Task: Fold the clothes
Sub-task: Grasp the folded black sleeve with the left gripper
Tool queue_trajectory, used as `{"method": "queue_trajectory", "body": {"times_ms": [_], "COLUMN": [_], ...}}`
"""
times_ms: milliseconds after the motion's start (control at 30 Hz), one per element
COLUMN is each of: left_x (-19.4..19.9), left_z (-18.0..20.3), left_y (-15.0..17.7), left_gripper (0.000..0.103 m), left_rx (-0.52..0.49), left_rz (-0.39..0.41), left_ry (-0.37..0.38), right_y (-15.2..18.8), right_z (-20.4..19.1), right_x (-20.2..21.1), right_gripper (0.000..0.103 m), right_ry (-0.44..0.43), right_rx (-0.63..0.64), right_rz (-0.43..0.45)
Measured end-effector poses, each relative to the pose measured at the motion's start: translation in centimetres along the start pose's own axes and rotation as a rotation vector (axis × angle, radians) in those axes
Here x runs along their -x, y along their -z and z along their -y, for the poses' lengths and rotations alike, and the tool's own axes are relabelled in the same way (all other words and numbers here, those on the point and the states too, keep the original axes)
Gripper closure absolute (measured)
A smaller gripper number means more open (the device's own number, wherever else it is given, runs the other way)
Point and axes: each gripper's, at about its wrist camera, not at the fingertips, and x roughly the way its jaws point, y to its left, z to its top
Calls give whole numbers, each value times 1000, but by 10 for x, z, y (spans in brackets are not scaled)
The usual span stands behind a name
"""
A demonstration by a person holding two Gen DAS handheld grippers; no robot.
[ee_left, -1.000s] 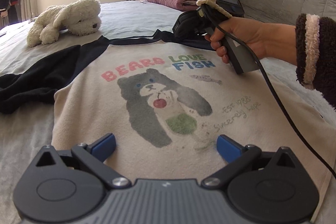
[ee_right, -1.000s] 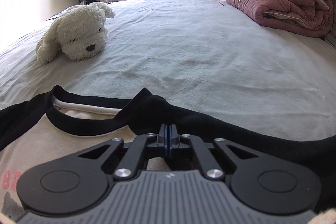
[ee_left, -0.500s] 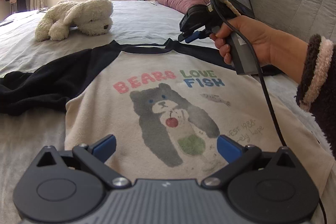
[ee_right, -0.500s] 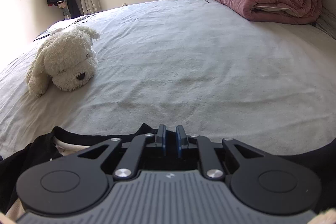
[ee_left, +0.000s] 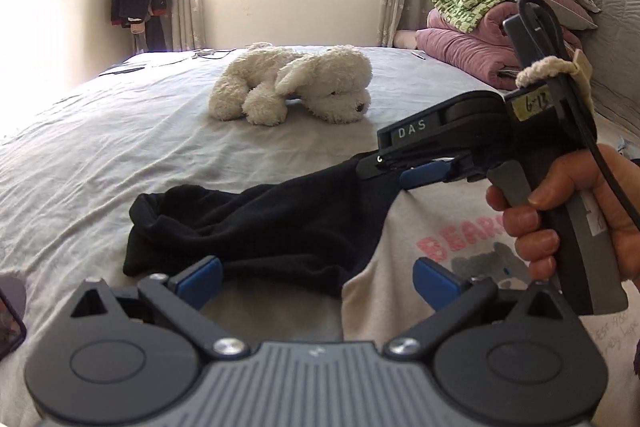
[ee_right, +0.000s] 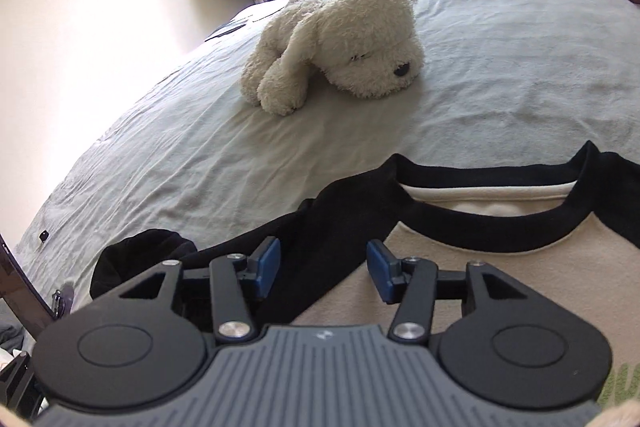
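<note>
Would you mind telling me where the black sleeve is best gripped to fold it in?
I would grip the black sleeve at its bunched cuff end, coming from the outer side with the open left gripper. The cuff lies free on the bed, farthest from the cream body.

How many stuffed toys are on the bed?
1. A fluffy white toy dog lies on the grey bedsheet beyond the black sleeve, toward the window. Another could be hidden behind the bedding pile.

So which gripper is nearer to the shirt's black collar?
Right. The right gripper hovers open just beside the collar; the left gripper sits farther back, near the black sleeve.
</note>
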Motion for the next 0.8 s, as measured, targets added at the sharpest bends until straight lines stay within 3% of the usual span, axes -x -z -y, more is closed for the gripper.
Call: {"method": "queue_trajectory", "body": {"times_ms": [133,333,467,600,700,767,800], "left_x": [-7,-9,-10,-21,-25,-29,-31], "left_z": [-16,-44,-71,-95,-103,-106,-106], "left_y": [3,13,14,16,14,11,9], "left_gripper": [1,6,17,24,41,66,71], "left_rx": [25,110,269,451,514,550,561], "left_rz": [32,64,102,86,104,113,116], "left_ry": [-97,-203,-228,-186,-163,-136,-122], "right_y": [14,16,13,10,9,9,9], "right_z": [-6,12,21,27,33,34,34], "right_x": [-10,0,8,16,15,14,13], "right_gripper": [35,30,30,30,29,29,29], "right_ry": [-98,-165,-189,-163,-188,-203,-208], "right_rx": [2,-25,-54,-43,-88,-93,-92], "right_rz": [18,6,-3,0,-9,-18,-22]}}
